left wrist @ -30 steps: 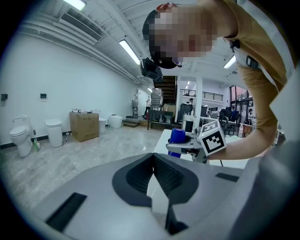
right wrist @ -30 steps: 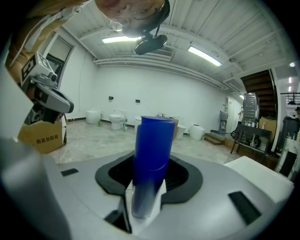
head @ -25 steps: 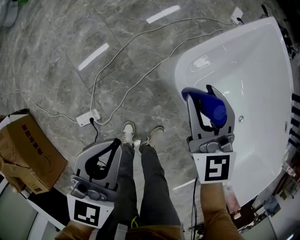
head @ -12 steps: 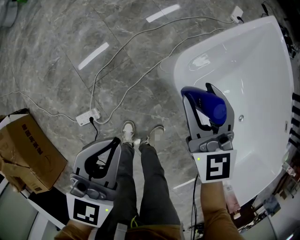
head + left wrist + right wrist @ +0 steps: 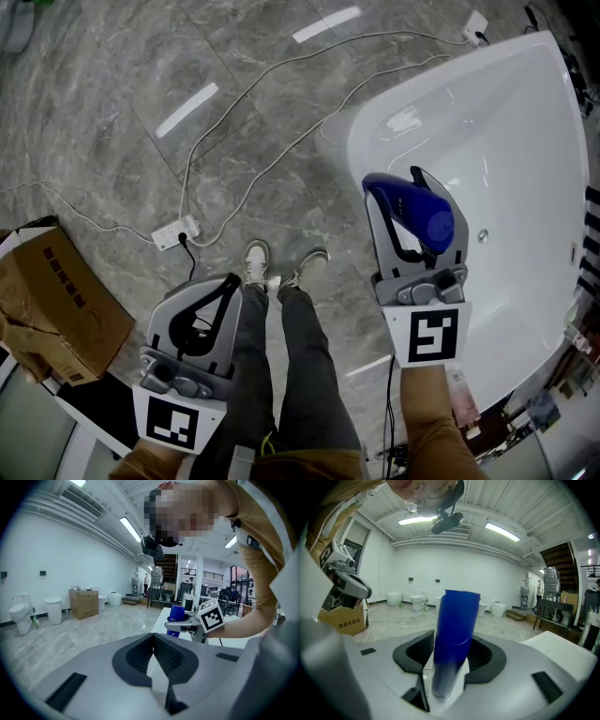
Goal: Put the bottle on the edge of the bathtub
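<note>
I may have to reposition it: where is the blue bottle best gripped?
Grip the bottle across its round body, about mid-height, coming in level from the floor side of the bathtub: it stands roughly upright and its sides are straight.

Cardboard box, power strip (cabled)

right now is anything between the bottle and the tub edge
Nothing visible. The bottle stands upright between the opening jaws of the right gripper, over the near rim of the tub, with only white tub surface showing beneath it. Whether its base touches the rim can't be told.
</note>
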{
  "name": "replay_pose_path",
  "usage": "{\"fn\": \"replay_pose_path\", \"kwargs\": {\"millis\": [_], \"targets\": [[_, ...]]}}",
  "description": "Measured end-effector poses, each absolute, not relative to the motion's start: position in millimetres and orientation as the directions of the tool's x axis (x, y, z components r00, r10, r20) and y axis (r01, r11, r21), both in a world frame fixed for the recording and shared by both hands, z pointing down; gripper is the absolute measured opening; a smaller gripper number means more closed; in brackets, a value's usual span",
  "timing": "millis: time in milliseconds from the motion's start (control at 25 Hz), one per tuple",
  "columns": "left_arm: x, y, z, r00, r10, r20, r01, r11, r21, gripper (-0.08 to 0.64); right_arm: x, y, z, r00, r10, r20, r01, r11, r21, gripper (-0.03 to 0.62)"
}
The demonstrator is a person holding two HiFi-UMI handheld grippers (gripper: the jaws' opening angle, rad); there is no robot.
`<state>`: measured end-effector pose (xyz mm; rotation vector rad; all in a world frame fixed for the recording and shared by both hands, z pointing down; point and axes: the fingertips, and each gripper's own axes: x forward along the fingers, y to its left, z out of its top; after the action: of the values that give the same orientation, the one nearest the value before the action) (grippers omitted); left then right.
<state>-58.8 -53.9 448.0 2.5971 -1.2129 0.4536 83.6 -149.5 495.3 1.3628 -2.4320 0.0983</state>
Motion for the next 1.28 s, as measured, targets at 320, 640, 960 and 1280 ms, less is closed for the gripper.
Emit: {"fn": "replay_pose_path", "kwargs": {"millis": [320, 640, 960, 1280], "targets": [[-59.1, -53.4, 449.0, 0.607, -0.699, 0.379, -0.775, -0.626, 0.085, 0.006, 79.5, -146.4, 494.8, -0.502, -0.801, 0.326, -0.828, 0.554, 0.088, 0.155], [-58.9, -53.2, 451.3, 0.608, -0.696, 0.382, -0.774, -0.627, 0.090, 0.007, 81.5, -149.6, 493.8, -0.519, -0.795, 0.313, -0.828, 0.558, 0.045, 0.153], [-58.0, -52.5, 453.2, 0.608, -0.694, 0.387, -0.774, -0.627, 0.090, 0.006, 81.0, -146.7, 501.2, -0.518, -0.780, 0.350, -0.817, 0.573, 0.067, 0.163], [-56.8, -50.3, 456.5, 0.610, -0.688, 0.393, -0.770, -0.632, 0.089, 0.007, 83.5, -146.8, 502.3, -0.517, -0.786, 0.338, -0.820, 0.568, 0.069, 0.207]]}}
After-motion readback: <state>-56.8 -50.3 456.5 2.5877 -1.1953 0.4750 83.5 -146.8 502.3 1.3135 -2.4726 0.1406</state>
